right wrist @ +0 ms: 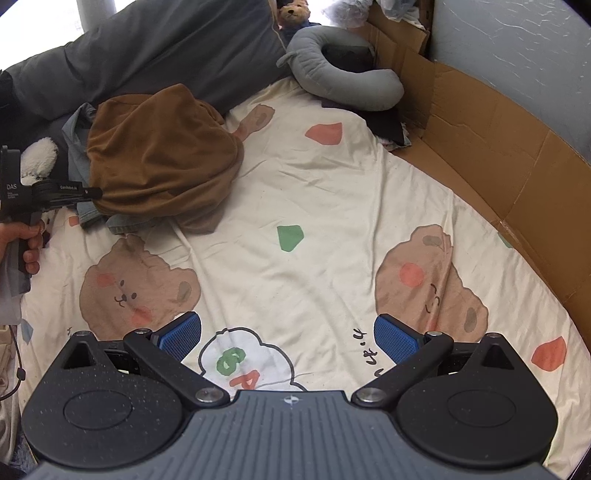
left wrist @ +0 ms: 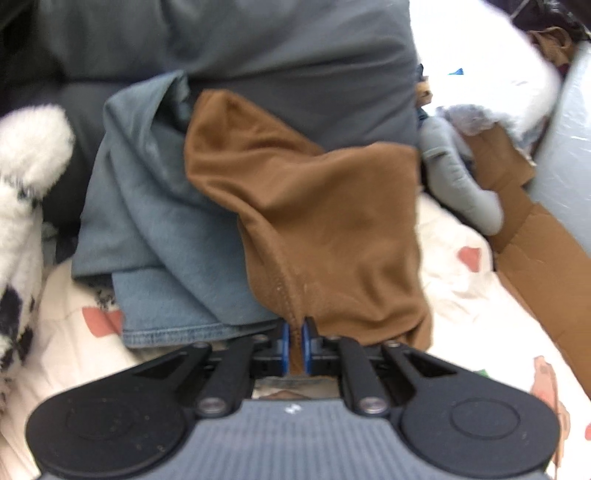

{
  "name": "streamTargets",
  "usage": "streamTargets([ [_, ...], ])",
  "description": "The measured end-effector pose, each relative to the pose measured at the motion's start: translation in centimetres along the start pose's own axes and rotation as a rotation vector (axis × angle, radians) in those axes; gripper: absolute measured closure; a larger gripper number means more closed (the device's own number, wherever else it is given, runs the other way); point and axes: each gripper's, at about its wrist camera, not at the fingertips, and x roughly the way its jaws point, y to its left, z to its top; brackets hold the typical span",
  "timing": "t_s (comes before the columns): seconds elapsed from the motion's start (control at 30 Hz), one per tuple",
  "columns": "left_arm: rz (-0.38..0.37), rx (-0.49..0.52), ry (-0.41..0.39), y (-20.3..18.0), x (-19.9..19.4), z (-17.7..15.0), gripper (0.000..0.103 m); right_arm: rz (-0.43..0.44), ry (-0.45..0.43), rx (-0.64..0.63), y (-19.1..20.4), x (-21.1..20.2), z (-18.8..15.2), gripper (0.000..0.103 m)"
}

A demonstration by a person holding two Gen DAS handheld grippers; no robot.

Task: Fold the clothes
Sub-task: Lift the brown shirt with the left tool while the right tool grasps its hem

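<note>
A brown garment (left wrist: 314,206) lies bunched on top of a blue-grey denim garment (left wrist: 147,229) on the bed. My left gripper (left wrist: 294,347) is shut on the brown garment's near hem, a seam running between the blue pads. In the right wrist view the same brown garment (right wrist: 159,155) is a heap at the left, with the left gripper (right wrist: 92,192) at its left edge, held by a person's hand (right wrist: 26,243). My right gripper (right wrist: 288,336) stands open low over the cream sheet (right wrist: 314,206), well away from the clothes, with nothing between its fingers.
A dark grey pillow (right wrist: 155,48) lies behind the clothes. A grey curved plush cushion (right wrist: 343,74) and a small teddy bear (right wrist: 293,13) sit at the back. Cardboard (right wrist: 498,155) lines the right side against a wall. A white and black plush toy (left wrist: 26,206) lies at the left.
</note>
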Motion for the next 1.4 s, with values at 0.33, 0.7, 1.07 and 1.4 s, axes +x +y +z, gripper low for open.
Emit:
streamTargets([
  [0.33, -0.159, 0.079, 0.011, -3.5, -4.1, 1.5, 0.097, 0.042, -0.032, -0.039, 2.1, -0.1, 0.7, 0.001],
  [0.7, -0.313, 0.122, 0.06, -6.5, -6.5, 0.8, 0.097, 0.109, -0.071, -0.117, 6.3, 1.7, 1.6, 0.009],
  [1.07, -0.405, 0.153, 0.118, -7.5, -8.4, -0.1, 0.098, 0.163, -0.199, -0.166, 11.0, 4.6, 3.7, 0.01],
  [1.4, -0.463, 0.148, 0.111, -6.8, -11.0, 1.1, 0.098, 0.195, -0.285, -0.22, 14.8, 7.7, 4.8, 0.026],
])
